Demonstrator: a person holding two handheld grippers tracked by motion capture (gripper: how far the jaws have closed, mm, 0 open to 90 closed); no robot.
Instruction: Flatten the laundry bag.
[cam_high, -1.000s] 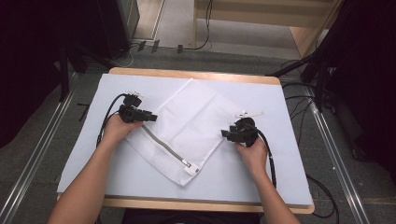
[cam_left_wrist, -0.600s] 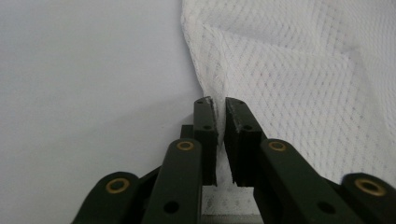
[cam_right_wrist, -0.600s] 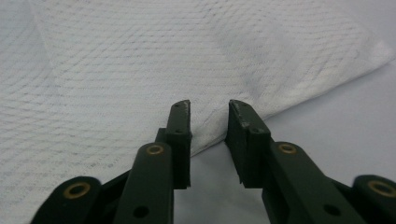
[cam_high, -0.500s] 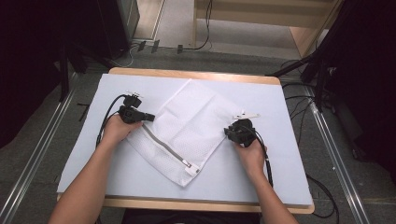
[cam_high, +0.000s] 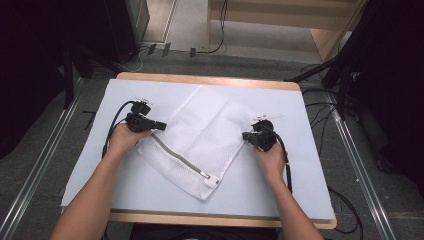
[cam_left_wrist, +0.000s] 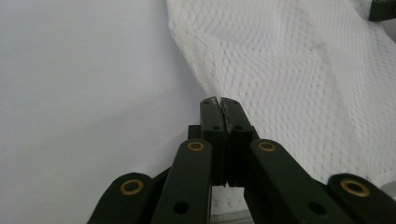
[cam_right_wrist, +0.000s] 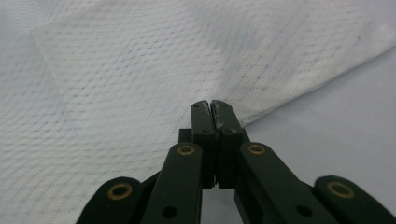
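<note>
A white mesh laundry bag (cam_high: 205, 131) lies flat and slanted on the pale mat, its grey zipper (cam_high: 179, 159) running along the near edge. My left gripper (cam_high: 163, 126) has just closed on the bag's left edge. In the left gripper view the jaws (cam_left_wrist: 219, 101) meet with a fold of mesh (cam_left_wrist: 289, 70) pinched at their tips. My right gripper (cam_high: 245, 136) has just been closing too, and stands shut on the bag's right edge (cam_right_wrist: 140, 70), with mesh caught between its tips (cam_right_wrist: 210, 103).
The pale mat (cam_high: 280, 192) covers a wooden table (cam_high: 210, 80) whose rim shows at the far and near sides. Black cables (cam_high: 113, 125) trail from both grippers. Metal rails (cam_high: 40, 170) and dark equipment flank the table.
Both hands stay nearly in place at the bag's two side edges. The jaws look narrower now, drawn together on the mesh.
</note>
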